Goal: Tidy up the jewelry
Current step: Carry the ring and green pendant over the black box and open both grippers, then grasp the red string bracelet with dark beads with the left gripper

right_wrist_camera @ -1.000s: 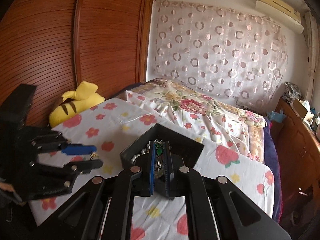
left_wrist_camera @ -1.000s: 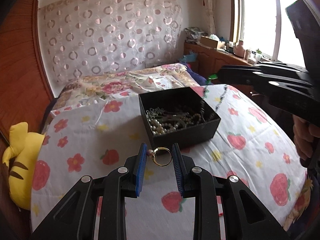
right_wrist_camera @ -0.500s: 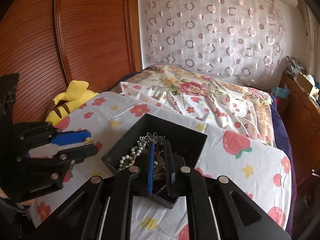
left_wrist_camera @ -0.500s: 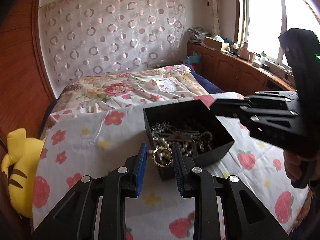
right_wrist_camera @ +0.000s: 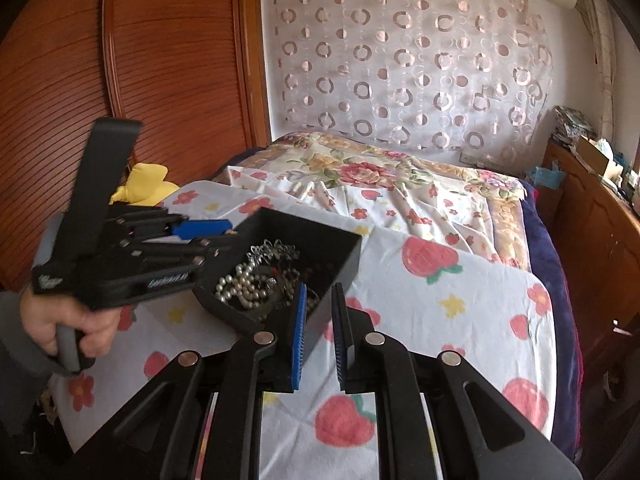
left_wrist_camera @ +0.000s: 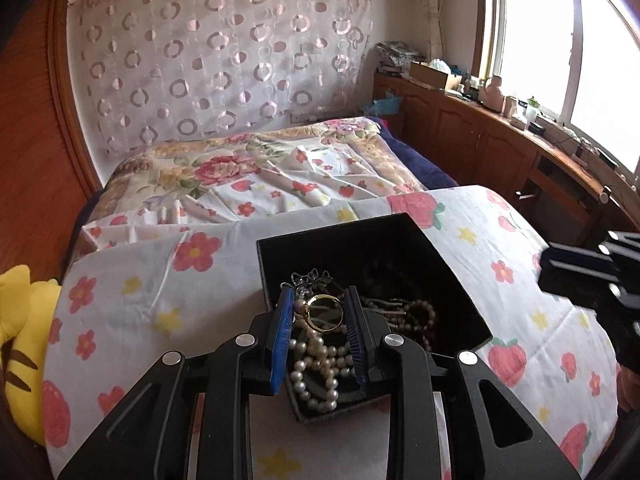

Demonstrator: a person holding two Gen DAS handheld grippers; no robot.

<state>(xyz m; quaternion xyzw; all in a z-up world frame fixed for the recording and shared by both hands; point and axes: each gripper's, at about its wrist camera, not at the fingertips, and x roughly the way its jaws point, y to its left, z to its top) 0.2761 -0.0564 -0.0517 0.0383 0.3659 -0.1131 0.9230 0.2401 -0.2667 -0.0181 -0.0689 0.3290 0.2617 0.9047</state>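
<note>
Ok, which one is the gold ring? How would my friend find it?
Find the black box on the strawberry sheet on the bed. Right over its near end, the left gripper pinches the gold ring between blue pads. It is a shiny hoop, unlike the white pearls beneath.

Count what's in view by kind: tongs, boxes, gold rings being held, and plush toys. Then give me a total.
Tongs: 2 (left tongs, right tongs)
Box: 1
Ring, held in the left tongs: 1
Plush: 1
Total: 5
</note>
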